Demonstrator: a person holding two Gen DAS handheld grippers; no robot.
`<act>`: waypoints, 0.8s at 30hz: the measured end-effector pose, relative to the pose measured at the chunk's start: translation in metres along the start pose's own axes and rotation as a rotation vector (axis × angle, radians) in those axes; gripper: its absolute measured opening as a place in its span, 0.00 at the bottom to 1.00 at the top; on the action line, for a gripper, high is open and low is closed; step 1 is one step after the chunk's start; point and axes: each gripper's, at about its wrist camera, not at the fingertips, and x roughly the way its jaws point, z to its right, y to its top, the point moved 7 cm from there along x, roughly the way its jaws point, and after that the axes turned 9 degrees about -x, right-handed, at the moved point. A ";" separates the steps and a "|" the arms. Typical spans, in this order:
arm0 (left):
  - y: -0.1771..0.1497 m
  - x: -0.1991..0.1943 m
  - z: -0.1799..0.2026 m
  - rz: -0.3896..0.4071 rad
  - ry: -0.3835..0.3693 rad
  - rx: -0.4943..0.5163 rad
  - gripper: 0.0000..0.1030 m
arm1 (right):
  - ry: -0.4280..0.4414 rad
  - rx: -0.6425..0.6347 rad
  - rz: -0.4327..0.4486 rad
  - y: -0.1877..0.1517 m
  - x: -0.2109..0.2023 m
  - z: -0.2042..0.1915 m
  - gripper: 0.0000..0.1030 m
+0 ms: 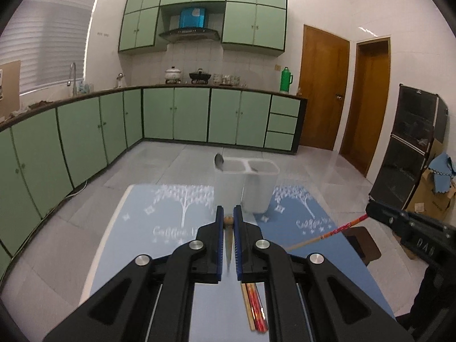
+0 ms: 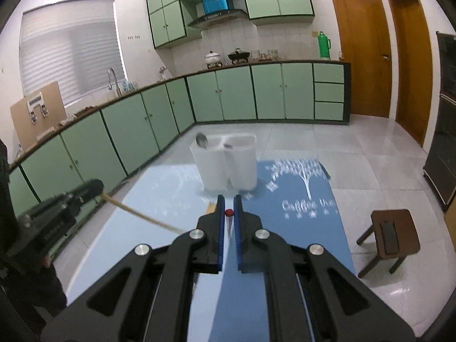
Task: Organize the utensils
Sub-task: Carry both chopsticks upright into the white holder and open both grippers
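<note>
Home kitchen: green cabinets (image 1: 191,114), range hood (image 1: 189,32), faucet (image 1: 72,74).

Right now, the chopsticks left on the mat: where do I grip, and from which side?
Come from straight above, with the gripper fingers across the length, and close mid-shaft. The chopsticks lie flat on the mat, side by side and apparently touching, so a level approach would likely find nothing to close on. Taking the outer tan one first is probably easiest, since one side of it is free.

Left gripper (image 1: 228,219) clamps a chopstick (image 1: 228,245) before white holder (image 1: 258,191)
</note>
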 end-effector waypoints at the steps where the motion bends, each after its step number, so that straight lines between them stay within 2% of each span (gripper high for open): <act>1: 0.004 0.002 0.000 0.001 -0.003 0.001 0.06 | 0.009 0.002 0.001 0.008 0.002 0.002 0.05; 7: 0.018 0.013 -0.001 0.002 -0.014 -0.007 0.06 | 0.016 -0.015 -0.019 0.031 0.013 0.009 0.05; 14: 0.038 0.015 -0.004 0.029 -0.035 -0.017 0.06 | 0.039 -0.037 0.015 0.061 0.009 0.016 0.05; 20: 0.088 0.004 0.006 0.138 -0.054 -0.008 0.06 | 0.051 -0.045 0.118 0.122 -0.005 0.032 0.05; 24: 0.135 0.006 0.018 0.223 -0.069 0.009 0.06 | 0.021 -0.068 0.176 0.168 0.002 0.042 0.05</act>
